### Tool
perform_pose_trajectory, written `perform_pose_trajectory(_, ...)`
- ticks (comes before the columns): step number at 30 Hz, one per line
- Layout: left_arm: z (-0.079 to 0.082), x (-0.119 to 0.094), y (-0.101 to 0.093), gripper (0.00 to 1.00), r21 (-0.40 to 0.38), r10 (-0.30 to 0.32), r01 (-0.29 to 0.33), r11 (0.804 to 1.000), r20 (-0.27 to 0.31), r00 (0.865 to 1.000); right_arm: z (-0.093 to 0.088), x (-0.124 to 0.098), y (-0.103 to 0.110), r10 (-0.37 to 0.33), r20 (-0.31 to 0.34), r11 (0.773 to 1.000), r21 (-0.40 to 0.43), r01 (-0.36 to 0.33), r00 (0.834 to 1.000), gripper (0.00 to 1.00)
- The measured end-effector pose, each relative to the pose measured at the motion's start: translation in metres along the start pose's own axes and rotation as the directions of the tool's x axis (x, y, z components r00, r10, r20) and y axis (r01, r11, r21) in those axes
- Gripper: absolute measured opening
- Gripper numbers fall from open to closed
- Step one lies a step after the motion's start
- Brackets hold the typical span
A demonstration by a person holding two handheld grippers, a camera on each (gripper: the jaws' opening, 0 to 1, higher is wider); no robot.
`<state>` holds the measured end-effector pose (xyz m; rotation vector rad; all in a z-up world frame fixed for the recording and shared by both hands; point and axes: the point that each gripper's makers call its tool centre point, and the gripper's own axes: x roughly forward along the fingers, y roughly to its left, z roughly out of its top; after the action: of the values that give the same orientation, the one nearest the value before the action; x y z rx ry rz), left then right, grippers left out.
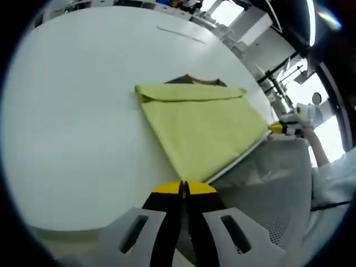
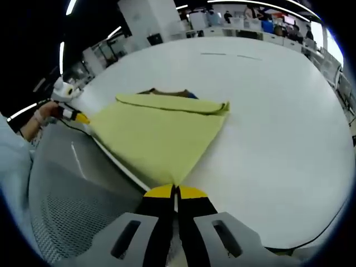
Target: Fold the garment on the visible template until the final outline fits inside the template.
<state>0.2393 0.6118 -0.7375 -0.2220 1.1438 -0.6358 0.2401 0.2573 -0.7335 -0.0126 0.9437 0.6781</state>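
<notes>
A yellow-green garment [image 1: 203,125] lies folded flat on the white table [image 1: 72,122], its far edge doubled over into a narrow band. My left gripper [image 1: 184,188] is shut on the garment's near corner at the table edge. My right gripper [image 2: 175,192] is likewise shut on the other near corner of the garment [image 2: 161,136]. Each gripper also shows in the other's view: the right gripper [image 1: 282,128] at the cloth's right tip, the left gripper [image 2: 75,115] at its left tip. A dark brown piece [image 1: 196,81], possibly the template, peeks out behind the far edge [image 2: 167,92].
The table edge [image 1: 245,156] runs just under the held hem. Below it sits grey mesh material [image 2: 72,206]. A person's hand and light sleeve [image 1: 328,167] are beside the right gripper. Thin dark lines [image 1: 181,33] mark the far tabletop [image 2: 278,111].
</notes>
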Motion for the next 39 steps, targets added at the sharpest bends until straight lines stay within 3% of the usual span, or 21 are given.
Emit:
perform_pose_trajectory(8,-0.017,0.006,0.001,0.00,-0.008,-0.004,0.003,1.000,-0.070,0.998,-0.015,0.002,-0.003,-0.010,-0.052,0.999,0.036,0.011,0.999,0.02)
perform_pose_trajectory(13,-0.020,0.010,0.004,0.00,0.005,0.016,-0.016,1.000,-0.103,0.995,-0.022,0.008,-0.005,-0.016,-0.126,0.999,0.025,0.019,0.992,0.02)
perform_pose_trajectory(18,-0.023,0.014,0.005,0.00,0.034,0.035,-0.030,0.999,-0.146,0.989,-0.030,0.015,-0.006,-0.021,-0.226,1.000,0.001,0.022,0.974,0.02)
perform_pose_trajectory(24,-0.026,0.017,0.005,0.00,0.070,0.062,-0.050,0.996,-0.192,0.979,-0.033,0.019,-0.007,-0.022,-0.301,0.999,-0.033,0.013,0.953,0.02)
perform_pose_trajectory(39,-0.029,0.020,0.008,0.00,0.109,0.094,-0.071,0.992,-0.232,0.968,-0.037,0.019,-0.006,-0.024,-0.364,0.998,-0.065,0.001,0.931,0.02)
